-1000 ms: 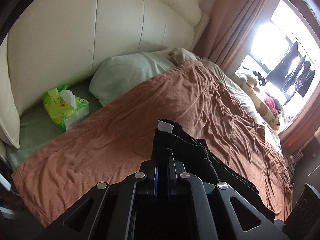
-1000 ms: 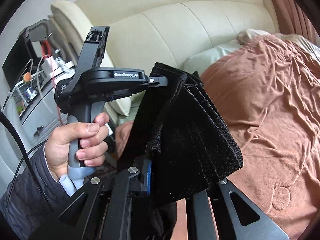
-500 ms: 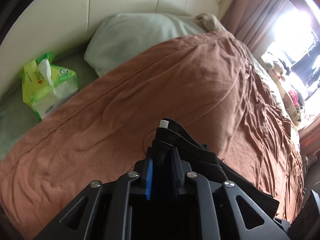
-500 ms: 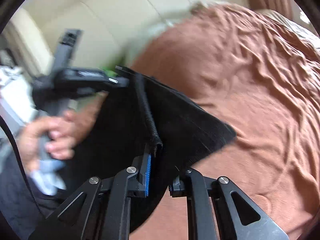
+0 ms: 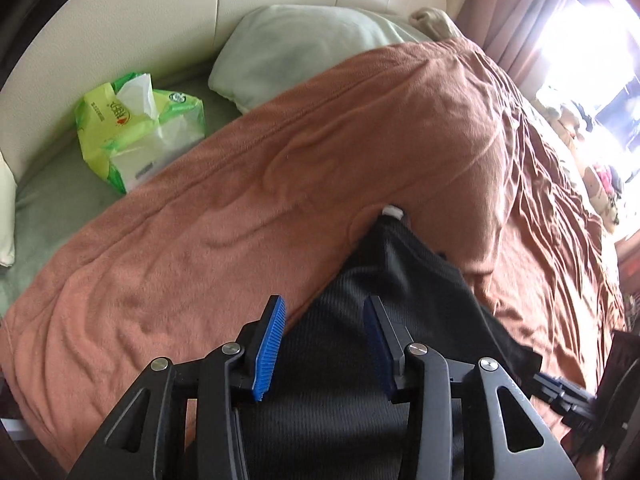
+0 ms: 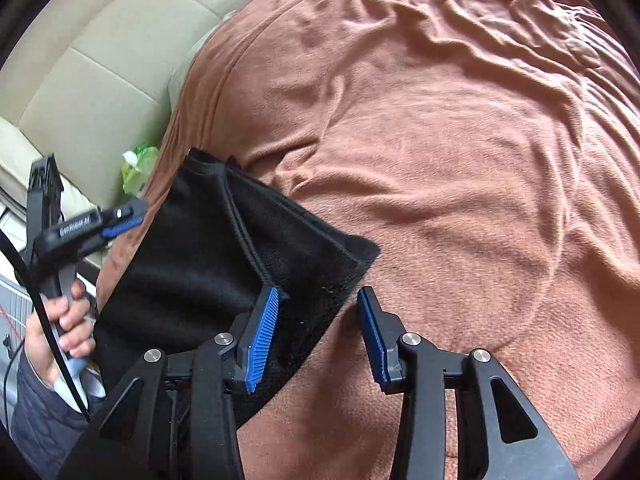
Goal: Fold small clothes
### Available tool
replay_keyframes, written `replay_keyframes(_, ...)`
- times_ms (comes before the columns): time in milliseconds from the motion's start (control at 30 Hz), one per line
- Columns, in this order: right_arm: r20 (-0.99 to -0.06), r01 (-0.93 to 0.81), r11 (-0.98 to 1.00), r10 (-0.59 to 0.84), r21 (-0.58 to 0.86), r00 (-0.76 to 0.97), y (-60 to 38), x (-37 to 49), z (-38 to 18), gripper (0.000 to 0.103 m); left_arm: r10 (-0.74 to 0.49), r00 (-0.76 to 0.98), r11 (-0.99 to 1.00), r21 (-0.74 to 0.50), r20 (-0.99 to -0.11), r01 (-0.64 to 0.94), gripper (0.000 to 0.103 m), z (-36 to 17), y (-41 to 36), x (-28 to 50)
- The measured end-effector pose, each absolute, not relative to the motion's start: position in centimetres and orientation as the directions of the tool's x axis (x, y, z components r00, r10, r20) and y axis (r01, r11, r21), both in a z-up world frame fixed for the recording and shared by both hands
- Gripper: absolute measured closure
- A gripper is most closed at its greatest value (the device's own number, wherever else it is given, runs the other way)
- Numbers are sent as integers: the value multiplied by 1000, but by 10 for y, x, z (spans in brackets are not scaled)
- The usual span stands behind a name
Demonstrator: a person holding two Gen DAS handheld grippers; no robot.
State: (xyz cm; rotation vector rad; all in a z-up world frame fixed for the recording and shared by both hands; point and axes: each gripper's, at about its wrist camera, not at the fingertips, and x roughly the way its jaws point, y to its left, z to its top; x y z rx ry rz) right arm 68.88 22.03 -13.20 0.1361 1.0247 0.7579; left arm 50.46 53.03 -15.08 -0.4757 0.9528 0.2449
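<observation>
A folded black knit garment (image 5: 404, 308) is laid flat on a rust-brown fleece blanket (image 6: 440, 160). The left gripper (image 5: 324, 340) is held above it, jaws released; the right gripper (image 6: 318, 332) is spread wide over its corner, nothing grasped.

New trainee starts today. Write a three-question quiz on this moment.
1. True or false: the left gripper is shut on the black garment.
2. The garment lies on: A) the pillow B) the brown blanket C) the floor
3. What green item sits beside the pillow?

Key: 1 false, both grippers are open, the right gripper too; 2 B; 3 the tissue pack.
</observation>
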Motion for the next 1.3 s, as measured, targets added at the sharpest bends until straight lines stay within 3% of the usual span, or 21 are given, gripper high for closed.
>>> replay_keyframes(67, -708, -499, 735, 643, 460, 294, 218, 694, -130, 64, -17, 555, 875, -282, -831, -394, 52, -155, 530, 497)
replay_keyframes(367, -692, -495, 746, 638, 446, 338, 190, 672, -119, 64, 93, 449, 888, -129, -888, -440, 51, -181, 530, 495)
replay_keyframes(733, -712, -512, 755, 615, 410, 338, 148, 650, -101, 63, 113, 445, 871, -127, -888, -475, 50, -169, 521, 488)
replay_keyframes(800, -710, -522, 754, 614, 399, 344, 144, 645, -96, 39, 128, 447, 874, -112, -885, -473, 49, -162, 515, 478)
replay_keyframes(900, -694, -535, 751, 619, 386, 369, 136, 633, -84, 22, 109, 471, 869, -146, -876, -473, 36, -150, 507, 463)
replay_keyframes(967, -692, -538, 757, 612, 371, 384, 130, 625, -76, 18, 115, 486, 868, -151, -866, -474, 18, -143, 495, 454)
replay_keyframes(1067, -692, -548, 758, 606, 354, 392, 120, 610, -63, 4, 130, 509, 873, -146, -851, -466, 4, -131, 478, 438)
replay_keyframes(1100, -686, -550, 755, 612, 357, 394, 115, 605, -58, 0, 129, 515, 873, -149, -847, -464, 2, -126, 473, 435)
replay_keyframes(1300, -659, -552, 757, 617, 349, 430, 81, 572, -28, 0, 137, 536, 879, -148, -833, -454, 0, -110, 444, 417)
